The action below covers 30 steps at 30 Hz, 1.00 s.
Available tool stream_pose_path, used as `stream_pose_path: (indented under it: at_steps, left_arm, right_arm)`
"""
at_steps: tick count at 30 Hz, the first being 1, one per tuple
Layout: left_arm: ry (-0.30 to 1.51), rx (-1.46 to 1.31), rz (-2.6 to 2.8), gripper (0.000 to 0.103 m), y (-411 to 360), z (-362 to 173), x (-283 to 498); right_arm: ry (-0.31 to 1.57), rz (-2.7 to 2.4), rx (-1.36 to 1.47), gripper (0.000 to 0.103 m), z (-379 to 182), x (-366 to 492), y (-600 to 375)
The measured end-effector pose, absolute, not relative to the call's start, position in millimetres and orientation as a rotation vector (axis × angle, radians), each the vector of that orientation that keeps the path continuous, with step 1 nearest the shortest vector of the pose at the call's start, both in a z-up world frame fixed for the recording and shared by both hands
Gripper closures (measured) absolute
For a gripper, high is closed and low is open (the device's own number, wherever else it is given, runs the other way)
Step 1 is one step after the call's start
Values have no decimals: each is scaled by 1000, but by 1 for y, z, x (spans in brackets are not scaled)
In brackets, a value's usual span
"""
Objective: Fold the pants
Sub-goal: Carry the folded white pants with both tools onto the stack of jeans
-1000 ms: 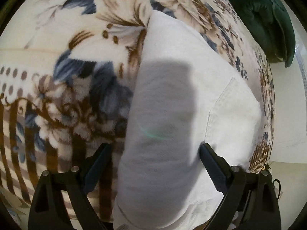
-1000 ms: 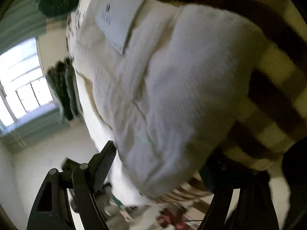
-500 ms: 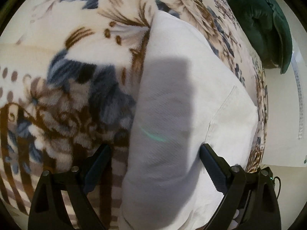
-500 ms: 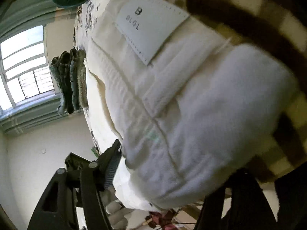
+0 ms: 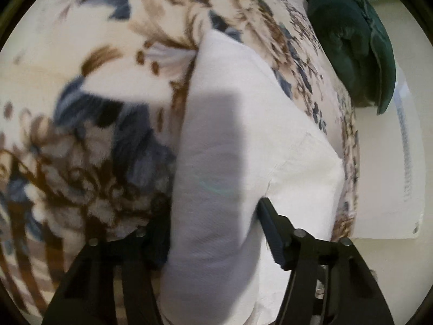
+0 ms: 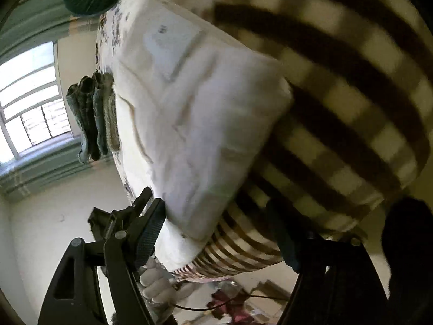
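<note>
The white pants [image 5: 243, 140] lie folded into a thick bundle on a floral and striped blanket [image 5: 81, 124]. In the left wrist view my left gripper [image 5: 213, 230] has closed on the bundle's near end, a finger on each side pressing the fabric. In the right wrist view the same pants [image 6: 194, 124] show a sewn label and waistband. My right gripper [image 6: 216, 233] straddles the bundle's near corner with its jaws wide apart. The other gripper [image 6: 119, 216] and a gloved hand [image 6: 157, 284] show at lower left.
A dark green cushion [image 5: 349, 43] lies at the far right of the bed. Folded grey-green clothes [image 6: 92, 116] are stacked at the bed edge by a window [image 6: 29, 103]. The bed edge [image 6: 230, 265] drops to a cluttered floor.
My left gripper's jaws have closed in from wide open onto the pants bundle. The right gripper has pulled back a little and swung, staying open.
</note>
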<state>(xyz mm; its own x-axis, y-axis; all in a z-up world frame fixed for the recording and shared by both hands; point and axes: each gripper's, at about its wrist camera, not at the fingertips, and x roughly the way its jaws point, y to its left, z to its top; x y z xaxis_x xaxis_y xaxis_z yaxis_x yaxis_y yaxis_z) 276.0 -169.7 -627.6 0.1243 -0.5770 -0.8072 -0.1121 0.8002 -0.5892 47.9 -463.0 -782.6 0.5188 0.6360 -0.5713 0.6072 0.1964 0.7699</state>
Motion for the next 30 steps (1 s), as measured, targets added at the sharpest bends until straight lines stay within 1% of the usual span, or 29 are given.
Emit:
stream_pose_path:
  at_steps: [4,10,11,12,13,14,15,16,17,18,19,20,24,30]
  left_arm:
    - [1419,-611,-387,39,-170,-631,277]
    - [1419,-620,-383,39,-173,-629,277]
    - [1420,-621,-382,39,-173,-629,277]
    - [1419,-618,-380,39,-174,-629,278]
    - [1420,-620,-380,39,-173,-630,278]
    - [1418,-616,-382,40,-174,-628,278]
    - [1403,-602,-385,52,-177,-624,278]
    - [1393,-581,-387,58,-179,-620,278]
    - [1380,-573,-389,63,-181,-616,277]
    - [1362,-580,-389,71,-180,-611,275]
    - [1341,-594,-394,77,-178,-605,273]
    - [1322,-615,-401,78,-175,-599,272]
    - [1270,-647,-420,80,-171,-568,271]
    - [1236,-667,-408,81,-171,-509,277]
  right_arm:
    - [1099,59,1464,15,-795,65,-459]
    - [1001,118,1495,18,-781,92,-447]
    - [1026,110,1476,21,-783,99,-443]
    - [1052,105,1465,27,-788,104,-441]
    - [1070,84,1465,38,-795,106,-441]
    - [1070,71,1480,46,-798,108,-443]
    - [1065,70,1495,51,-799,109,-443]
    - [1057,81,1495,59,-795,108,-444]
    - [1051,84,1485,63,-791,108,-443]
    - [1045,85,1482,64,-786,108,-443]
    - [1041,84,1476,66,-781,110,-441]
    - [1040,83,1464,67,-775,112,-440]
    - [1026,110,1424,69,-741,115,-443]
    - [1059,159,1320,69,-667,144,-451]
